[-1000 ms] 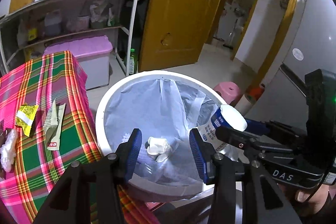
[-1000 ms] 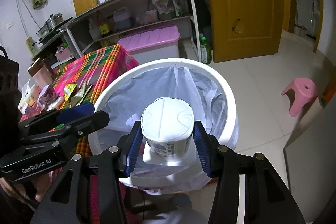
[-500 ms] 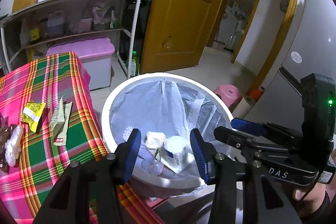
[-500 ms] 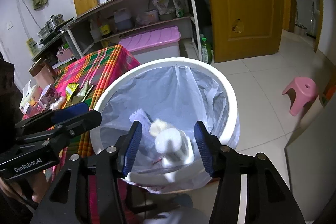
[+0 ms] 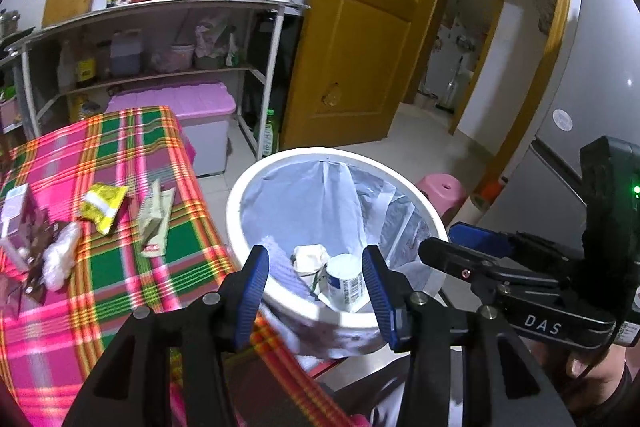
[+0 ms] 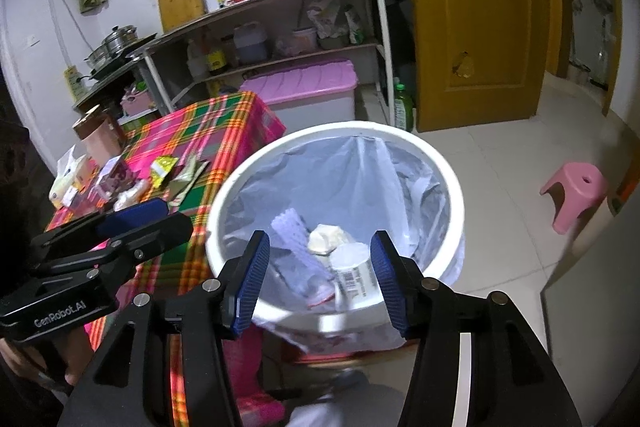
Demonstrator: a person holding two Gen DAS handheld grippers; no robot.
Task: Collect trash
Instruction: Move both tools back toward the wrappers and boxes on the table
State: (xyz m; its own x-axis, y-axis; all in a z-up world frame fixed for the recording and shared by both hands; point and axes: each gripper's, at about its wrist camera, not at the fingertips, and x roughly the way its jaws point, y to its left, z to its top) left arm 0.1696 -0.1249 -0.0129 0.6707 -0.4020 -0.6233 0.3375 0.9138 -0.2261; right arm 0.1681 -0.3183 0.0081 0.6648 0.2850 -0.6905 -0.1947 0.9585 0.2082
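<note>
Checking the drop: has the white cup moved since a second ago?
Yes. The white cup left the right gripper and now lies down inside the bin, beside crumpled paper.

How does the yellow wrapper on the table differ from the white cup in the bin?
The yellow wrapper is flat, crinkled and bright yellow; the white cup is a round, rigid container with a printed barcode label. The wrapper lies on the plaid tablecloth, while the cup lies inside the lined trash bin. Neither is gripped.
</note>
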